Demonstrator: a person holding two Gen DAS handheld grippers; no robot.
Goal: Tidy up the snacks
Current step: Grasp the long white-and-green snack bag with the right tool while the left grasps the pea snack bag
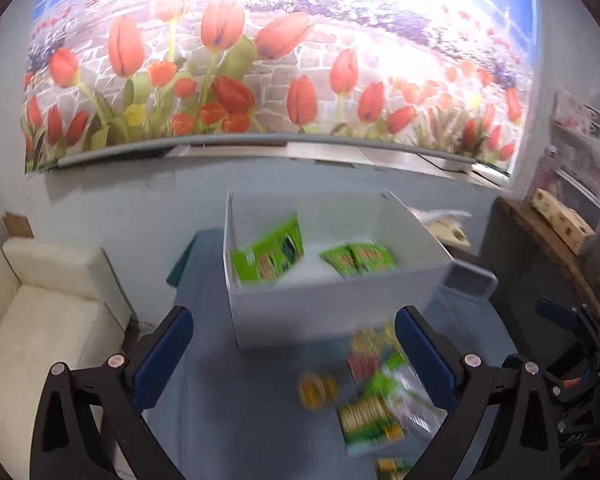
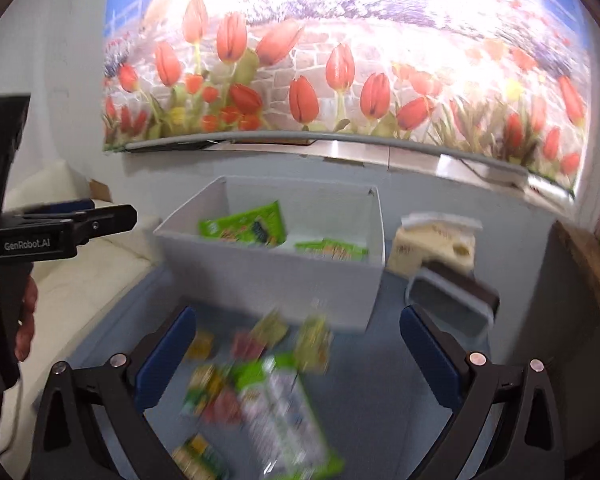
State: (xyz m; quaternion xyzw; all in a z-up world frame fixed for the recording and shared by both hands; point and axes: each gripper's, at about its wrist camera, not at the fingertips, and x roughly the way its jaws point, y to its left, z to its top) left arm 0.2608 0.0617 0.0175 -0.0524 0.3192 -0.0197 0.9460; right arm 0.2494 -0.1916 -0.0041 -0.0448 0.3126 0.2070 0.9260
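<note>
Red tulips on a printed wall mural (image 1: 260,60) fill the upper half of both wrist views, above a pale blue-grey wall. Lower left of the left wrist view shows a cream sofa (image 1: 40,320). A blue-grey tablecloth (image 1: 240,400) covers the table in the lower middle. At frame centre on it stands a white open box (image 1: 300,308), holding green snack packets (image 1: 268,256), one leaning at its left wall and others lying toward its right. Just right of the box, in the right wrist view, a small grey-rimmed tray (image 2: 448,304) sits in front of a cream bag (image 2: 432,244). Near the bottom, loose snack packs (image 2: 268,392), green, yellow and red, lie blurred on the cloth in front of the box. The left gripper (image 1: 294,364) and right gripper (image 2: 296,364) both have jaws spread wide, gripping nothing, above the loose packs.
</note>
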